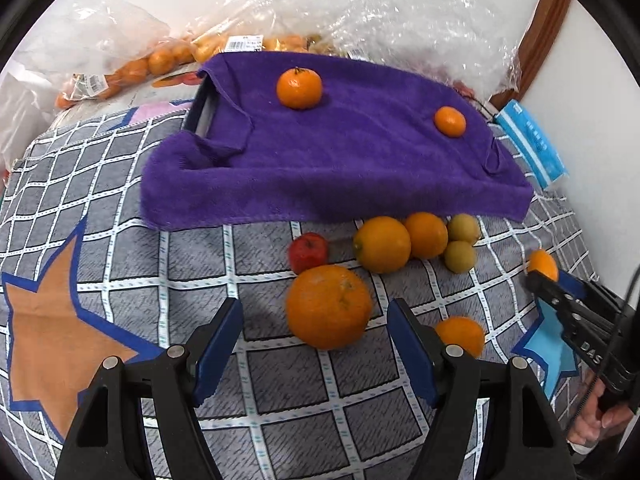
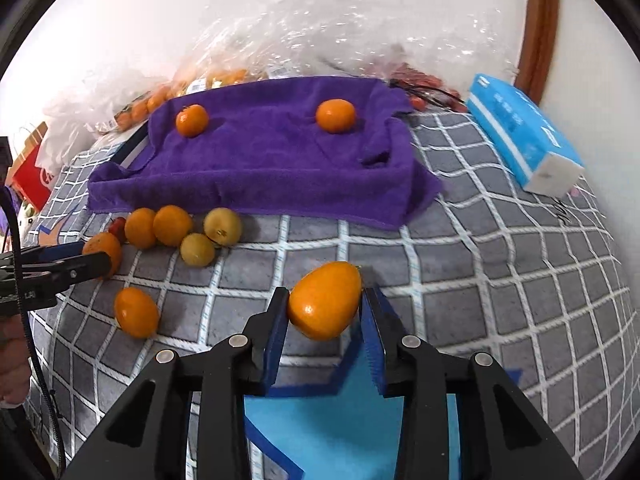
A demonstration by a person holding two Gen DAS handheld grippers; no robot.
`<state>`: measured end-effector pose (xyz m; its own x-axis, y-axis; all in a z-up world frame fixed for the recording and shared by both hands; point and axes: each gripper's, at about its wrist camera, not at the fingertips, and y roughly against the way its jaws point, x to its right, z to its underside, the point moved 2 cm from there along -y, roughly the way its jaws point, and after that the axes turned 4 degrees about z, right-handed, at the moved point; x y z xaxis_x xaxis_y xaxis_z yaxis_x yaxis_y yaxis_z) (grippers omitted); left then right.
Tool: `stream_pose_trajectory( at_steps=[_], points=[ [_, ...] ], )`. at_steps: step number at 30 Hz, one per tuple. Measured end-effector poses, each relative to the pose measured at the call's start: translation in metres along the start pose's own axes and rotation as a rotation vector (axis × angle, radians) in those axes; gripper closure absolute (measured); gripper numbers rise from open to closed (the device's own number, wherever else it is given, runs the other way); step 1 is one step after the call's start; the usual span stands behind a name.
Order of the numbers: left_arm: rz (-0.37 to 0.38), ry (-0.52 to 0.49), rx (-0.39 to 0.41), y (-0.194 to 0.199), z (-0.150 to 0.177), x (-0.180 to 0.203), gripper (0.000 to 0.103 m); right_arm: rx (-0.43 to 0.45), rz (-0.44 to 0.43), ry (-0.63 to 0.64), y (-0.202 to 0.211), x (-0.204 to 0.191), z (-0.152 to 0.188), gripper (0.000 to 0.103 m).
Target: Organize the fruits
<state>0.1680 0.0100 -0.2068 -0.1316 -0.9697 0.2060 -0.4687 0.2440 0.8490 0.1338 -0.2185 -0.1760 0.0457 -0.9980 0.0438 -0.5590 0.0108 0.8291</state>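
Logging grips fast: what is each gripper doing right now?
Left gripper: open, holding nothing, big orange just ahead.
Right gripper: closed on a small orange fruit.

White wall behind, brown wooden frame at right, evenly lit

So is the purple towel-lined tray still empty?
No. The purple towel-lined tray holds two small orange mandarins, one left, one right; other fruit lies outside on the checked cloth.
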Motion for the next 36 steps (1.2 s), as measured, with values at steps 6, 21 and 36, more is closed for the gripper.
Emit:
stream_pose_trajectory(
  at_steps=[6, 21, 36],
  points=[
    [-0.053, -0.04, -0.013, -0.007, 0.0, 0.01, 0.063, 0.001, 0.007, -0.016, 0.009, 0.003, 0.005, 0.067],
    [-0.013, 0.029, 0.077, 0.068, -0.005, -0.003, 0.063, 0.093, 0.012, -0.021, 0.062, -0.01, -0.025, 0.067],
    [0.008, 0.026, 0.21, 0.136, -0.031, 0.001, 0.063, 0.197, 0.026, -0.031, 0.11, -0.016, -0.063, 0.067]
  ],
)
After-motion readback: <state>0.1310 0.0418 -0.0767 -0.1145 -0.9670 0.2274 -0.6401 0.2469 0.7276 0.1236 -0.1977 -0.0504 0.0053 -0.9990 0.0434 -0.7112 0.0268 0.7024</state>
